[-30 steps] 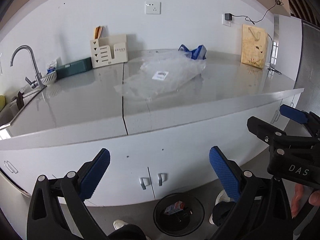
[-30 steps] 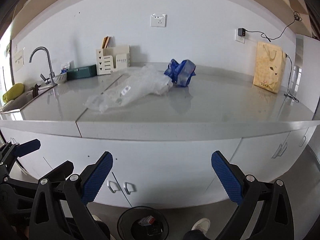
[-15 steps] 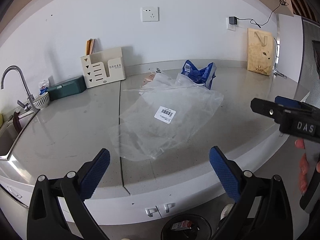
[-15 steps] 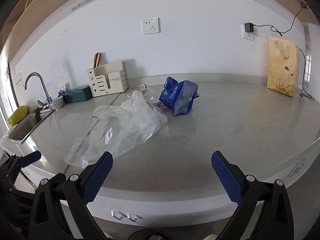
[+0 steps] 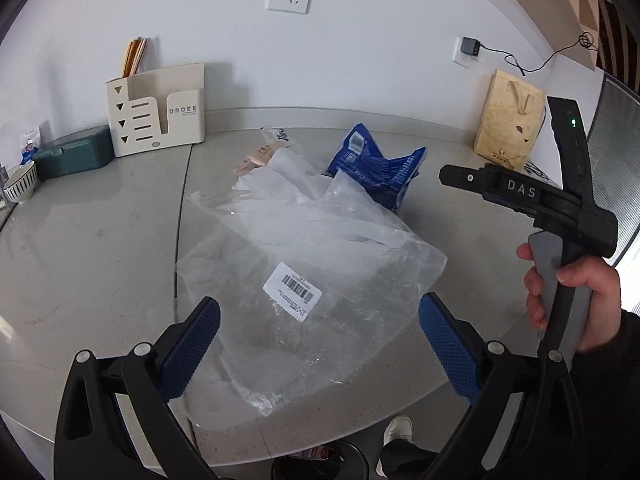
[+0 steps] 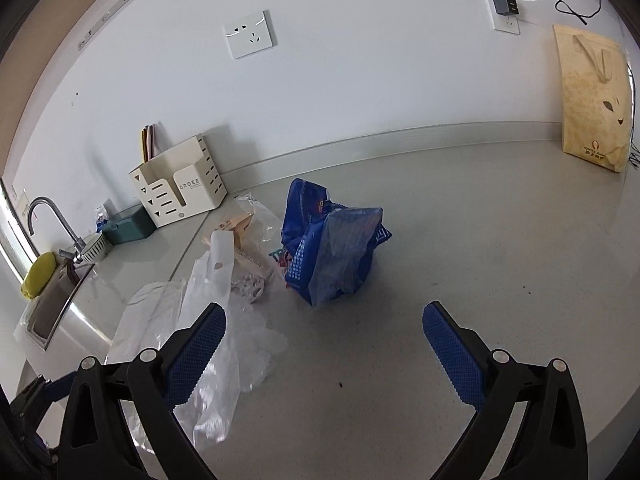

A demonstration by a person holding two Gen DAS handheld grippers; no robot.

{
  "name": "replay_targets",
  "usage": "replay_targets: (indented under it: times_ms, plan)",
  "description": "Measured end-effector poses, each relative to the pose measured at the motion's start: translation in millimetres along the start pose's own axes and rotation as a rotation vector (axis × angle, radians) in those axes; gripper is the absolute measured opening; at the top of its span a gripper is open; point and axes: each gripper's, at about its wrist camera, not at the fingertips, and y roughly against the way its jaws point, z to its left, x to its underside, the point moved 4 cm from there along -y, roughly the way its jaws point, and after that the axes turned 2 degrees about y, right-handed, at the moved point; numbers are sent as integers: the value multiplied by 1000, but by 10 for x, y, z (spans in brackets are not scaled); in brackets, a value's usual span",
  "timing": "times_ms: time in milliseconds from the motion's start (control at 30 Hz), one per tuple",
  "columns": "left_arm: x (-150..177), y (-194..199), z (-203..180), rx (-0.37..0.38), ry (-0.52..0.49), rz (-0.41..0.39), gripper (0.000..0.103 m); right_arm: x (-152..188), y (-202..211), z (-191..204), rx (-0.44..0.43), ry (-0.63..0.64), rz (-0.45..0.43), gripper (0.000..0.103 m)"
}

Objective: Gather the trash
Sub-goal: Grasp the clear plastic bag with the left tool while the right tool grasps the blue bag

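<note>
A large clear plastic bag with a barcode label lies crumpled on the grey counter. Behind it sit a crumpled blue bag and a small pale wrapper. My left gripper is open and empty, just above the clear bag's near end. My right gripper is open and empty, hovering in front of the blue bag, with the clear bag under its left finger. The right gripper's body also shows at the right of the left wrist view.
A cream organiser, a green box and a bowl stand at the back left. A sink with a tap is far left. A paper bag leans on the back wall. A black bin is on the floor below.
Both grippers have risen from below the counter edge and moved forward over the counter, closer to the bags. Both stay open.
</note>
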Motion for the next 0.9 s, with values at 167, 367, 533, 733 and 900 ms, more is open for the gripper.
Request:
replay_targets:
  times_ms: [167,367,533,733,900]
  plan:
    - [-38,-301,139,64,96,69,99,-149,-408,13,-20,-14,46,100]
    - [-159,-408,217,146,198,87,99,-242,-647,55,-3,-4,65,100]
    - [-240,-533,225,145,224,99,98,-294,-766,35,16,4,75,99]
    - [-322,-521,230,247,279,118,91,-335,-867,-11,31,24,102,79]
    - [-354,-620,365,314,396,161,93,-349,-989,-26,31,33,146,58]
